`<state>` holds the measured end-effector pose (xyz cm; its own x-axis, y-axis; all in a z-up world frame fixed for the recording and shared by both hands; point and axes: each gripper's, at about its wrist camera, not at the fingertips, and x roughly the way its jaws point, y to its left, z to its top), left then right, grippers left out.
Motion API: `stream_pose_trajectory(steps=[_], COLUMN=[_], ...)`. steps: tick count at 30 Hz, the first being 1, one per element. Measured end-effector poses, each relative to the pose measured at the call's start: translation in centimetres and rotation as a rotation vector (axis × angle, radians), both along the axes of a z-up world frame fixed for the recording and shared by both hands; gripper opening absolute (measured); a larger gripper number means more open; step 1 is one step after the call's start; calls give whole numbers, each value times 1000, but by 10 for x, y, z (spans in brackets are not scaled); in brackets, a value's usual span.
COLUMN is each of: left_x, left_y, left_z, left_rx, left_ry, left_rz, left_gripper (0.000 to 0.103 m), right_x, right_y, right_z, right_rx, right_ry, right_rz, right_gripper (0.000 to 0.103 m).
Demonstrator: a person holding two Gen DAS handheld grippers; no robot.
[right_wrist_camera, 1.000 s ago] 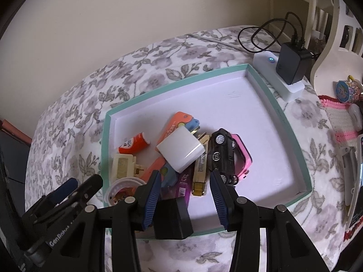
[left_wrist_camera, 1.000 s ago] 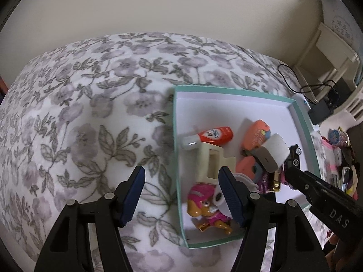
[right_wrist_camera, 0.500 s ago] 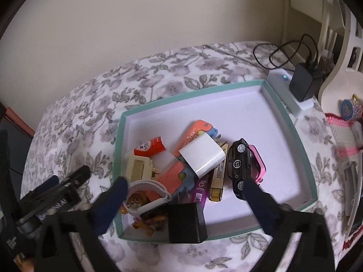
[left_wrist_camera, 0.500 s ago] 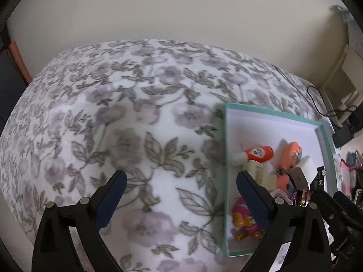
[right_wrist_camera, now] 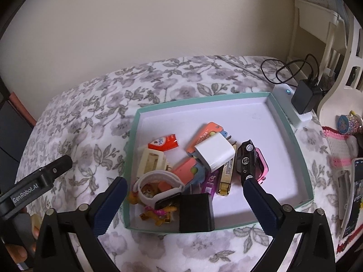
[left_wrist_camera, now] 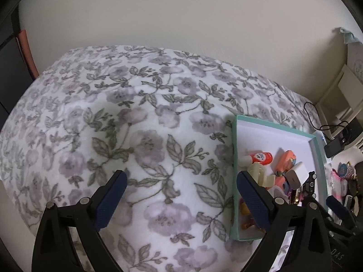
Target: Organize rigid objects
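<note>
I have both tongs standing wide apart with nothing between the pads; both have just been opening. The left tongs (left_wrist_camera: 180, 200) hang over bare floral bedspread (left_wrist_camera: 136, 117), with the teal box (left_wrist_camera: 233, 181) off at three o'clock in that view. The right tongs (right_wrist_camera: 185, 204) hover above the near edge of the box (right_wrist_camera: 133, 149), straddling its crowded near-left part.

All the rigid pieces I can see lie inside the box, heaped toward seven o'clock: the white charger cube (right_wrist_camera: 214, 153) sits on top of the orange cases, the black toy car (right_wrist_camera: 246, 158) leans on a pink piece at four o'clock of the cube, the black block (right_wrist_camera: 196, 213) rests against the near wall, and the white strap ring (right_wrist_camera: 156, 185) lies over a small figure toy (right_wrist_camera: 158, 213).

My read is that the placing is done or nearly so. If I tidy further, I would take the top pieces first, cube or car, coming down steeply with the pads on flat opposite faces. I'd keep the left tongs clear of the box wall so it doesn't slide on the soft bedding.
</note>
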<state>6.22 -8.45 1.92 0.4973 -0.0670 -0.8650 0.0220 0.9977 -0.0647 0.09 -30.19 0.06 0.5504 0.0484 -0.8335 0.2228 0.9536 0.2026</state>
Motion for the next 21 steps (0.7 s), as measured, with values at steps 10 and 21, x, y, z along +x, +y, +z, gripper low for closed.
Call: stream_pose_trajectory(steps=[10,21], left_x=[-14,-25], left_y=[9,5], left_z=[11,17], left_rx=[17,64], left_ry=[-31,-66], left_rz=[1,-30], left_gripper=[97,97], right_x=[-11,-16], right_y=[4,6], right_z=[9,14], right_rx=[1,1], right_ry=[-32,-46], right_rz=[3,7], right_gripper=[103,103])
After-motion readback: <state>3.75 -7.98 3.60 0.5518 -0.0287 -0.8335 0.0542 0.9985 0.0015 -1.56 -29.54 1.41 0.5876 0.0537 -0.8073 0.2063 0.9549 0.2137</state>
